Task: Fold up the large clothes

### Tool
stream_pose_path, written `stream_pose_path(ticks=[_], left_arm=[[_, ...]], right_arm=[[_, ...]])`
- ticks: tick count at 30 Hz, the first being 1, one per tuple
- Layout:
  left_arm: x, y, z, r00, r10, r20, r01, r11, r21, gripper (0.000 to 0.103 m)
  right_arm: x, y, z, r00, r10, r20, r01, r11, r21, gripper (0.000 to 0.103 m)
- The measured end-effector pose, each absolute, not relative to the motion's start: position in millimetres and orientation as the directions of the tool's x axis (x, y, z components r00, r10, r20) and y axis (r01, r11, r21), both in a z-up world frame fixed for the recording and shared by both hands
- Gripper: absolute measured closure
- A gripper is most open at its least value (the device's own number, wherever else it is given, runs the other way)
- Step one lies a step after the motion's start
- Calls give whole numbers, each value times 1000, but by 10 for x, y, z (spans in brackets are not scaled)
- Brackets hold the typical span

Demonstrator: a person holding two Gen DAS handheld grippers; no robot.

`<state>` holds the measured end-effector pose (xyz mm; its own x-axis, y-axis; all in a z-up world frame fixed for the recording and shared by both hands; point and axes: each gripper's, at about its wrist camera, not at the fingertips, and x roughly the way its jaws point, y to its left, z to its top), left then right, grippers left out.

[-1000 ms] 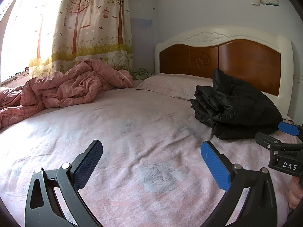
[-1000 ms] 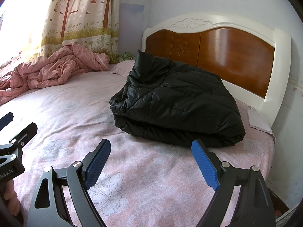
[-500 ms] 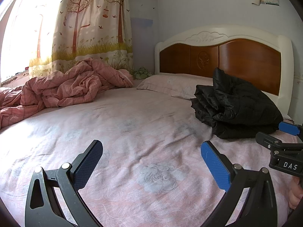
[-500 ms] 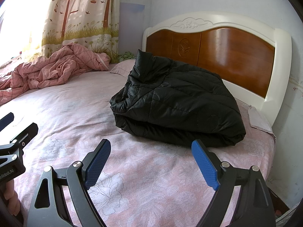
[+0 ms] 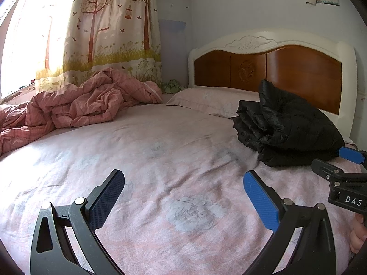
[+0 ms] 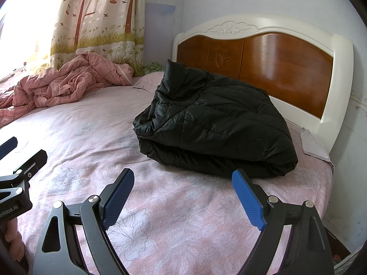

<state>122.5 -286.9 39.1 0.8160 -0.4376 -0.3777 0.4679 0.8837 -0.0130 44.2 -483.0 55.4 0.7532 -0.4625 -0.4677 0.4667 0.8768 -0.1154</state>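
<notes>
A black quilted jacket [image 6: 213,123] lies folded in a thick bundle on the pink bed sheet near the headboard; it also shows at the right of the left wrist view [image 5: 286,126]. My right gripper [image 6: 183,183] is open and empty, held above the sheet just in front of the jacket. My left gripper [image 5: 183,183] is open and empty over bare sheet, left of the jacket. The right gripper's side shows at the right edge of the left wrist view [image 5: 339,176].
A crumpled pink quilt [image 5: 75,100] lies at the far left of the bed. A pillow [image 5: 206,100] rests by the wood and white headboard [image 6: 275,57]. A patterned curtain [image 5: 103,34] hangs behind. The bed's edge [image 6: 330,169] and wall are at the right.
The jacket bundle has settled slightly lower. Both grippers stay open and almost still.
</notes>
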Motion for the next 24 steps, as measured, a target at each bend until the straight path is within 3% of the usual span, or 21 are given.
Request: stream_pose_path(ticks=[24], left_arm=[[1149, -2840, 385, 843, -414, -343, 448, 894, 23, 0]], right_arm=[[452, -4844, 549, 753, -462, -469, 467, 877, -115, 14]])
